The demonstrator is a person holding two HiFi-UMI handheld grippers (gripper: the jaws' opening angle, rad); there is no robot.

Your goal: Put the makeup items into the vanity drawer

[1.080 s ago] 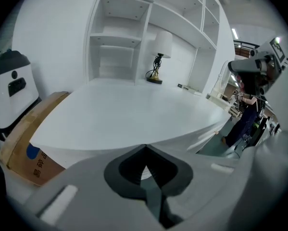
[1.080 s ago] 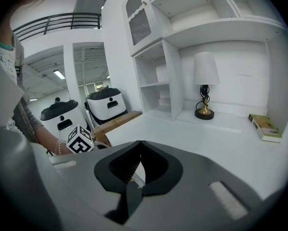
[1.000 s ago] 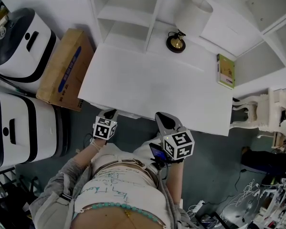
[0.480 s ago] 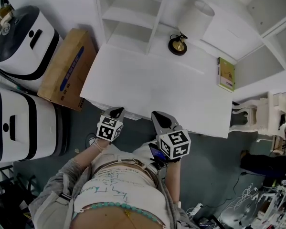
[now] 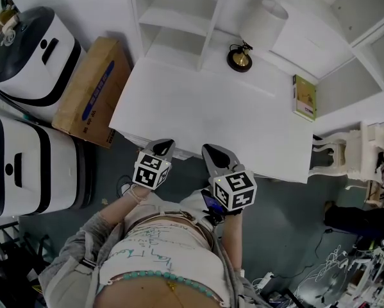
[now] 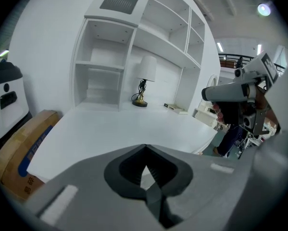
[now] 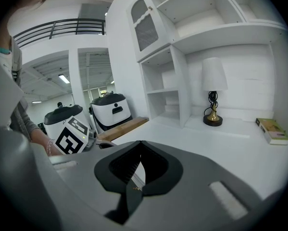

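Evidently both left tongs (image 5: 162, 147) and right tongs (image 5: 214, 153) hover clenched, empty, at the surface (image 5: 198, 111) edge opposite the lamp (image 5: 240, 58). No makeup or open drawer shows: everything stowed, or items yet to be found.

A home-like corner staged inside a workshop hall is suggested: a white desk (image 5: 211, 117) with shelves (image 5: 172, 19) and a lamp (image 5: 261, 22) is flanked by bulky white machines (image 5: 28, 53), a cardboard box (image 5: 89, 92) and floor cables (image 5: 355, 265). A mezzanine railing (image 7: 62, 27) is seen beyond.
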